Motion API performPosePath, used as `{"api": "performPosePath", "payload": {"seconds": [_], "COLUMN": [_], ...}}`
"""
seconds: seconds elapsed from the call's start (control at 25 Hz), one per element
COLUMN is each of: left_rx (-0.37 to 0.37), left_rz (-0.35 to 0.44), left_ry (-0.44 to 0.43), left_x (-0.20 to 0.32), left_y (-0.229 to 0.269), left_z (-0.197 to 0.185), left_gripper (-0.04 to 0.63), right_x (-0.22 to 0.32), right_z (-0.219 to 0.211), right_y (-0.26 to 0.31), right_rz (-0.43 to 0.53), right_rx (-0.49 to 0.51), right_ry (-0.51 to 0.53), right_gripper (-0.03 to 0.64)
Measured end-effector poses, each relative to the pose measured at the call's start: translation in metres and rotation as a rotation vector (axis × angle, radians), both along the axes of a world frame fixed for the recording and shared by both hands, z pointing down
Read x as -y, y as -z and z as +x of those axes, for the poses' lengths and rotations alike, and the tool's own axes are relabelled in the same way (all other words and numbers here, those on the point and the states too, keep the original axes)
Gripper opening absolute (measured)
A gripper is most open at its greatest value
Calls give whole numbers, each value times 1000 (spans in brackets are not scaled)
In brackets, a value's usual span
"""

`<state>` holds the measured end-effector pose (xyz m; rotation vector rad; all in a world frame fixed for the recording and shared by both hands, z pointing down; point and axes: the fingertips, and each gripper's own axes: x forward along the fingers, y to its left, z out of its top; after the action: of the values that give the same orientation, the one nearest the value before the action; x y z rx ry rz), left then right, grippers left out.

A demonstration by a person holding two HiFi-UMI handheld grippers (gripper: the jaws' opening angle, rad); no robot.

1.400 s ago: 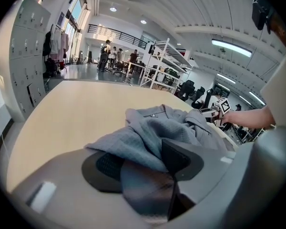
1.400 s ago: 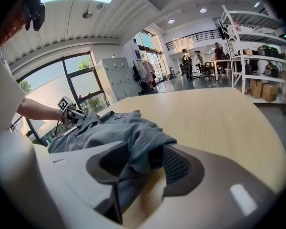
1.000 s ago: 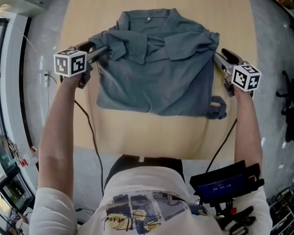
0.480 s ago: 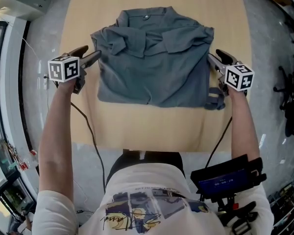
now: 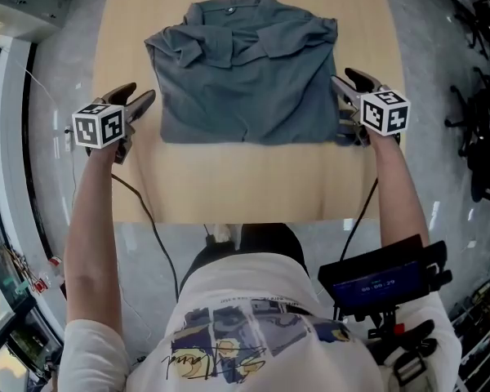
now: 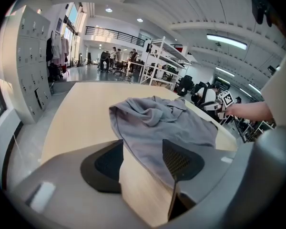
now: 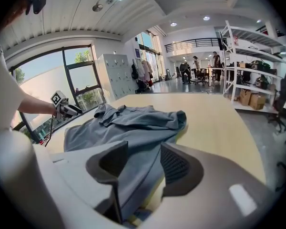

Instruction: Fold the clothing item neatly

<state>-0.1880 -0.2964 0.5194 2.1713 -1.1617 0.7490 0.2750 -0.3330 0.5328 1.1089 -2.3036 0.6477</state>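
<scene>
**Head view: rumpled grey shirt (image 5: 245, 80) on a pale wooden table (image 5: 253, 178)**

The left gripper (image 5: 139, 98), with ribbed black pads, hangs just off the shirt's left edge. Its jaws stand spread, have just been closing a little, and grip nothing. The soft, creased shirt lies mid-table, sleeves folded inward, collar on the far side. The right gripper (image 5: 347, 82) sits at the shirt's right edge, jaws spread, with loose cloth in the gap.

Grey-blue shirt (image 5: 245, 80); pale tan table (image 5: 253, 182); light grey floor (image 5: 69, 47)
</scene>
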Motion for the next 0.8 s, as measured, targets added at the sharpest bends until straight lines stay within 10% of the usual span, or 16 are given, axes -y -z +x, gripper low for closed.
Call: {"api": "performPosePath", "payload": {"seconds": [0.52,0.8], "left_rx": [-58,-117], "left_rz": [82,105], "left_ry": [13,-36], "left_x": [-121,-199], "left_y": [33,40], "left_z": [-8,-3], "left_gripper": [9,6], "right_x": [-132,-208], "right_z": [-35,-59], "right_y": [32,37], "right_rz": [27,34], "right_rx": [-46,-63], "right_ry": [-34,-72], "right_gripper": [140,3]}}
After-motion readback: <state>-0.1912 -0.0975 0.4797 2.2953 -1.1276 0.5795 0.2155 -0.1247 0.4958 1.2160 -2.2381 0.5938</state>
